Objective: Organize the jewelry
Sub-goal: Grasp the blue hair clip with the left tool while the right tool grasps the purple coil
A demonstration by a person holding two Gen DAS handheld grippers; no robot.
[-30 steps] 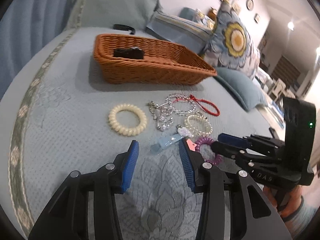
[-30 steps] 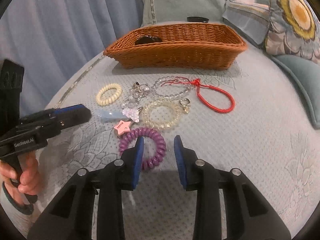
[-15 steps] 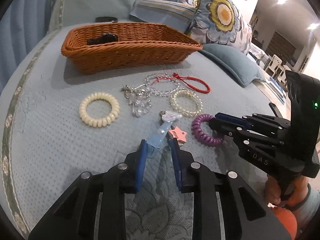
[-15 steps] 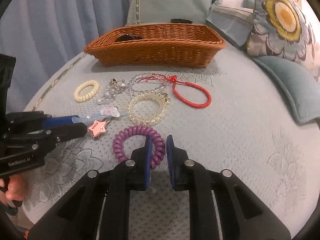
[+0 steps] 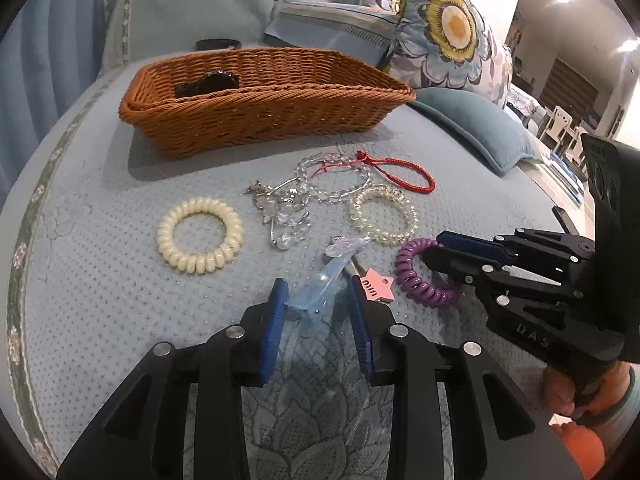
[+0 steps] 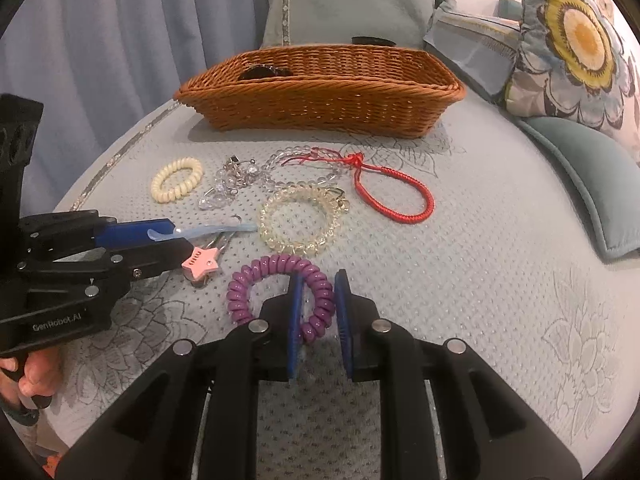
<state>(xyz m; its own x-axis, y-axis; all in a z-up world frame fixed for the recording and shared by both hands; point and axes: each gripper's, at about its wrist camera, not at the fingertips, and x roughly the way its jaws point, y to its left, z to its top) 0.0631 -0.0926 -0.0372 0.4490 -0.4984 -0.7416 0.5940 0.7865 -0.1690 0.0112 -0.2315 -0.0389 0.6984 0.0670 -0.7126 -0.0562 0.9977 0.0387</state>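
While your left wrist camera looks along the left gripper (image 5: 318, 302), it shows the pale blue clip (image 5: 320, 288) lying between the two blue pads, with small gaps at the sides, so the jaws stand a little open and are not pinching it. Those jaws have just been opening a bit after closing in. Only this view shows the bright room at 2 o'clock.

Your right wrist camera shows the right gripper (image 6: 318, 312) with one side of the purple coil band (image 6: 280, 292) between its pads. The jaws are nearly closed around the coil; you cannot tell if they squeeze it. Only this view shows the blue curtain (image 6: 120, 40) at 11 o'clock.

The pink star charm (image 5: 374, 286) sits just beside the left gripper at 1 o'clock. The cream coil band (image 5: 200, 236) lies at 10 o'clock, the clear bead bracelet (image 5: 382, 214) and red cord (image 5: 400, 170) farther up, and the wicker basket (image 5: 264, 120) at 12 o'clock with a dark thing inside. The flower pillow (image 5: 448, 28) stands behind.

Since a second ago, both pairs of jaws have come much closer together, and your left gripper has slid up to the clip.
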